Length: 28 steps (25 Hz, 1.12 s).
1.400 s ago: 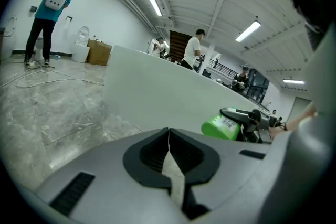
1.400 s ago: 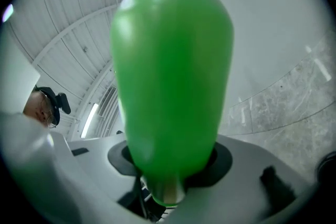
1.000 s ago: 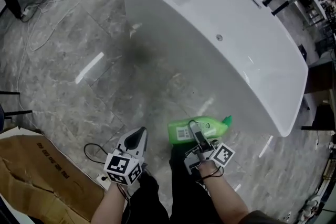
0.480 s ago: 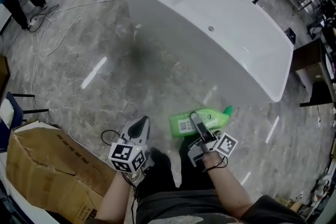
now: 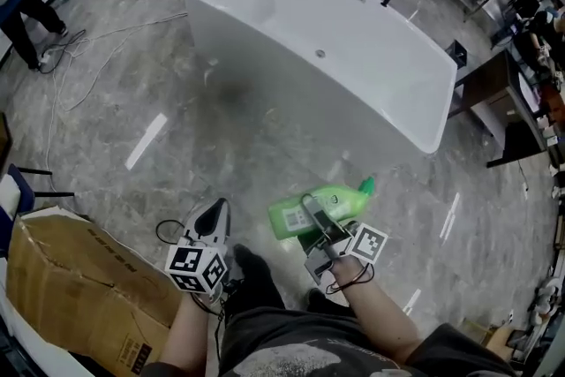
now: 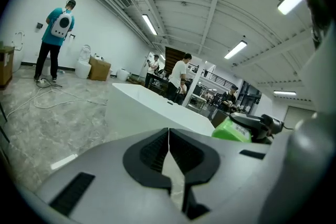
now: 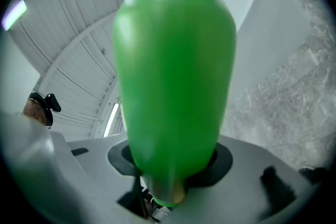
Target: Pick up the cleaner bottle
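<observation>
Your left gripper (image 5: pixel 214 212) has a pale grey shell with black ribbed pads (image 6: pixel 151 150). Your right gripper (image 5: pixel 311 209) is grey too. Each carries a white cube (image 5: pixel 196 267) printed with black square markers. A black cord (image 5: pixel 351 281) loops at your right wrist. You wear dark trousers (image 5: pixel 291 333).

left gripper (image 6: pixel 168 134): fingers (image 6: pixel 153 153) together, empty | bathtub (image 6: pixel 157 113) ahead | green cleaner bottle (image 6: pixel 231 132) right | person (image 6: pixel 55 34) far left
</observation>
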{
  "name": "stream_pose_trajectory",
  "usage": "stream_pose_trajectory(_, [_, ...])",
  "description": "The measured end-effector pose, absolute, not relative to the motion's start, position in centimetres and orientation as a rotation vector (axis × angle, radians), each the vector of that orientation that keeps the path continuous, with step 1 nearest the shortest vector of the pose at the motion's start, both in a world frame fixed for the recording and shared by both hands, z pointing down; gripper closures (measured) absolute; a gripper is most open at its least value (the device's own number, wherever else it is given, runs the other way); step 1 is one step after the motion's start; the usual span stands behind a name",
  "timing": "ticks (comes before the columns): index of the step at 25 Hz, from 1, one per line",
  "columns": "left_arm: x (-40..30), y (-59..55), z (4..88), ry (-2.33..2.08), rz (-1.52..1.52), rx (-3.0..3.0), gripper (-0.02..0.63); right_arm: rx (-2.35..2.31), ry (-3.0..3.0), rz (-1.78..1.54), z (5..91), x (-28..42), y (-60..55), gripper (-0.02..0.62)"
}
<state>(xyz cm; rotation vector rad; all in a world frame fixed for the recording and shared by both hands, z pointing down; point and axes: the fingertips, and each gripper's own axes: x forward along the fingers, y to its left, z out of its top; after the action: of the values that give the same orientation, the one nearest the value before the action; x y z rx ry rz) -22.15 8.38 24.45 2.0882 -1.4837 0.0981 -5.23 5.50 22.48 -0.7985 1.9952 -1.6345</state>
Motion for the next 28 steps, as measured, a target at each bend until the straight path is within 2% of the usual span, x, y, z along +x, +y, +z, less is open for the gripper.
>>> stream_pose_trajectory(12, [-11.7, 17.6, 19.3, -1.661, 0.068, 2.119, 0.591, -0.759, 1.998, -1.605, 20.2, 9.2, 15.7, 0.399])
stream_pose_trajectory(28, [2.4, 31.5, 15.5, -1.762, 0.034, 2.111, 0.591, -0.653, 2.066, -1.647, 19.1, 22.5, 27.1, 0.399])
